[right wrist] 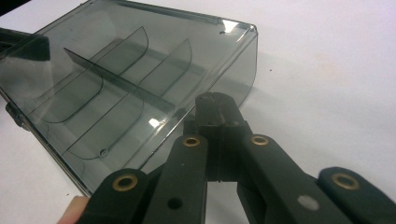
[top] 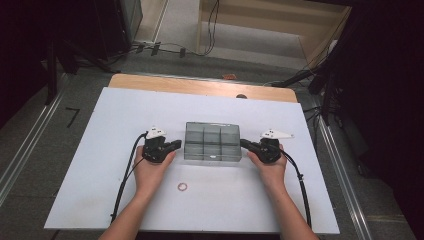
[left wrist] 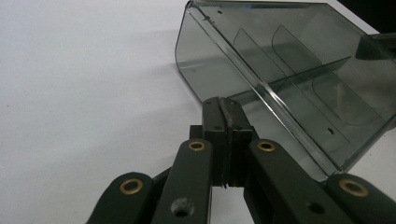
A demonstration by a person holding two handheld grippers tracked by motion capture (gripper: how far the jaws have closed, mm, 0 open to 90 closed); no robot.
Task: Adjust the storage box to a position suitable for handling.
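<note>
High view: my two grippers flank the clear divided box (top: 213,141), its long axis running between them.
Left gripper (top: 175,145) and right gripper (top: 245,144) are both closed on nothing, each tip at one box end, equally near.

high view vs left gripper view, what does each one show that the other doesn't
High view alone: both hands, the right gripper shut at the box's right end, a small ring on the white board near the left wrist, the floor and cables beyond. Left gripper view alone: close up, the left gripper has its jaws shut together with nothing between, tips at the box's end wall. Shared: the smoky clear box with dividers, the white board and the left gripper.
</note>
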